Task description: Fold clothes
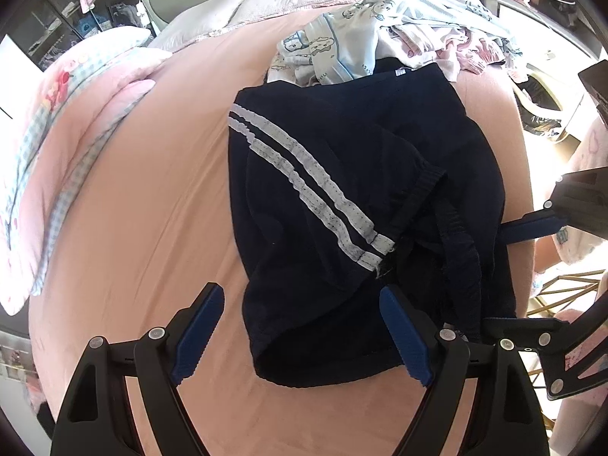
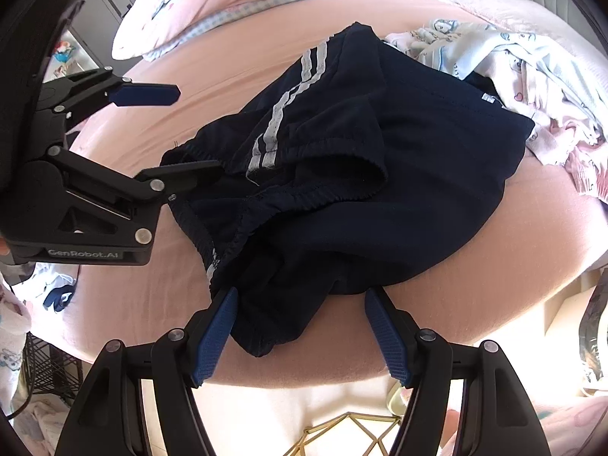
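Navy shorts [image 1: 342, 197] lie crumpled on the pink bed sheet [image 1: 133, 228], long axis running near to far. The elastic waistband is bunched toward the near edge, and the white double stripe [image 1: 304, 186] slants from far left to near centre. A heap of pale printed clothes [image 1: 399, 34] touches the far end. Left gripper [image 1: 304, 338] stands wide over the near hem, gripping nothing. Right gripper [image 2: 300, 326] is likewise spread, with fabric between its pads but not clamped.
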